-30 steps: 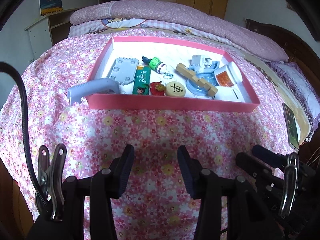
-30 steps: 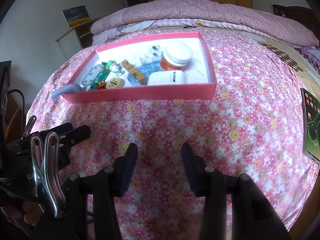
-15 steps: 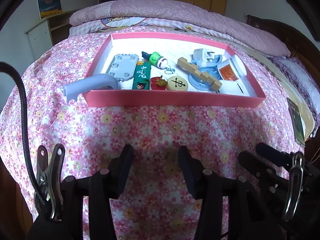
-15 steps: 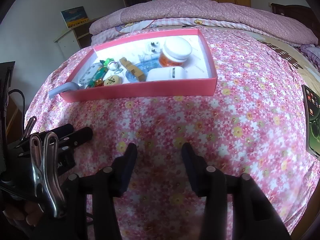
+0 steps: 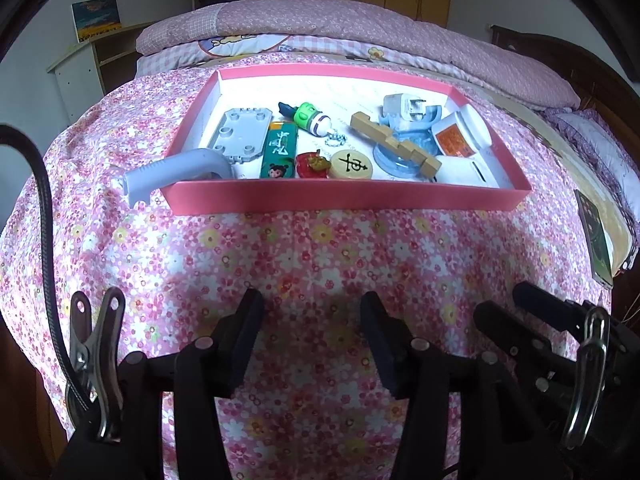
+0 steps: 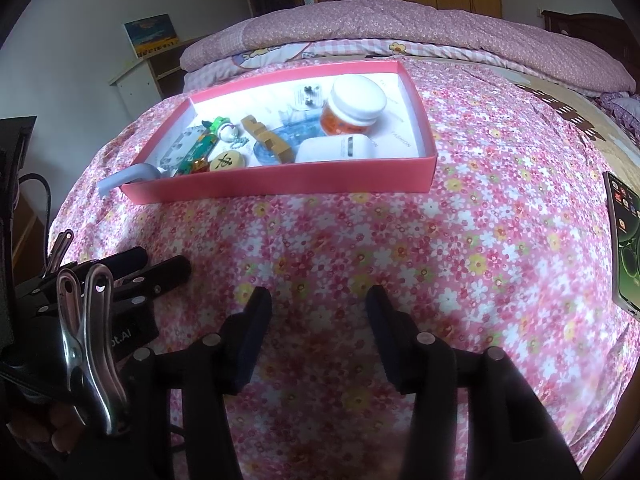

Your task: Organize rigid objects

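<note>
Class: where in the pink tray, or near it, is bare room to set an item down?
Free: the tray's far white strip behind the toys, and the floral bedspread between tray and claws. Crowded: the tray's near half, from the grey plate to the jar.

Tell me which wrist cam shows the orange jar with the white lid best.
Right wrist. There the orange jar shows its whole white lid and orange body, unobstructed, at the back right of the pink tray. In the left wrist view the jar sits at the tray's far right edge, strongly distorted, with the white case in front hiding its lower part.
</note>
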A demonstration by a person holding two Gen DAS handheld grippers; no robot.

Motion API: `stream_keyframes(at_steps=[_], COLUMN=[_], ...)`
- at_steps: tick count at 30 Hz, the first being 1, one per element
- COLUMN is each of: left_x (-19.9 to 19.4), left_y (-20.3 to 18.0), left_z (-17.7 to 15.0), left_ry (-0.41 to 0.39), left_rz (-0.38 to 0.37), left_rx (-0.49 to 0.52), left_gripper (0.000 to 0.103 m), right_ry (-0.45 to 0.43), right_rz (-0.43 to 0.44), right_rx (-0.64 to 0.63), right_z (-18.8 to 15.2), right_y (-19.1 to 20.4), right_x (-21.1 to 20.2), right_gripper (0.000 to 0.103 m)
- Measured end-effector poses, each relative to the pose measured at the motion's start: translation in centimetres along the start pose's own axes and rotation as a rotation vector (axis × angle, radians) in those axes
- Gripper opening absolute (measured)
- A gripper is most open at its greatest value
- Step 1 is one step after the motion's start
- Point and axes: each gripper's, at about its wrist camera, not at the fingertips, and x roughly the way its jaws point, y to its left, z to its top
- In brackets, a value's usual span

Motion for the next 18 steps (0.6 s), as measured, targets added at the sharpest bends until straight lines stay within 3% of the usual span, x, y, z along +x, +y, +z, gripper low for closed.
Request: stream_keyframes(at_steps=[18], left_x=[-0.01], left_y=[-0.04], left_z=[0.00], left_ry=[-0.004], left_rz=[-0.003], left_rx=[0.001], left_gripper=[0.055], right_ry=[-0.003], right_rz=[-0.001], right_rx=[-0.002], right_z=[-0.02], right_y=[0.01], right_x=[-0.05], right_gripper=[0.052])
